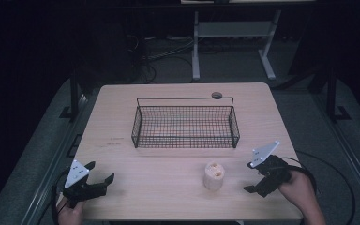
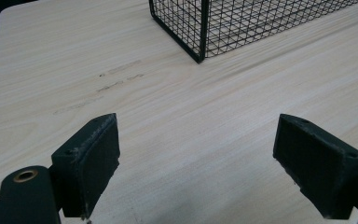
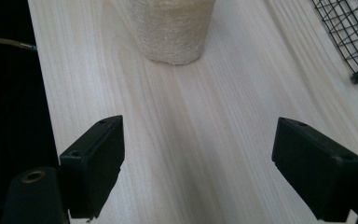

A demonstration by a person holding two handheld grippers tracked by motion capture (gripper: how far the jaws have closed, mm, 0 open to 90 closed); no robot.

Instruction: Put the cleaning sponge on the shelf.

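Over at the near left corner of the pale wooden table (image 1: 122, 154), the left gripper (image 1: 101, 176) rests low in the person's hand, its black jaws spread wide with nothing between them. In the left gripper view, bare wood grain lies ahead of those jaws, and the corner of the black wire-mesh basket (image 2: 200, 28) stands further on, up and to the right.

Moving to the middle, that rectangular basket (image 1: 186, 126) sits on the table's centre, with a thin wire handle along its far side.

Just in front of it and a little right, the small cream-coloured fibrous cylinder (image 1: 214, 176) stands upright on the wood, with hollows in its top.

And on the right, the right gripper (image 1: 253, 178) is held near the table's front edge, jaws standing well apart and holding nothing. The cylinder is just beside it on its left, not touching. In the right gripper view, the cylinder (image 3: 172, 32) stands ahead of the open jaws, a bit left of centre, clear of both pads.
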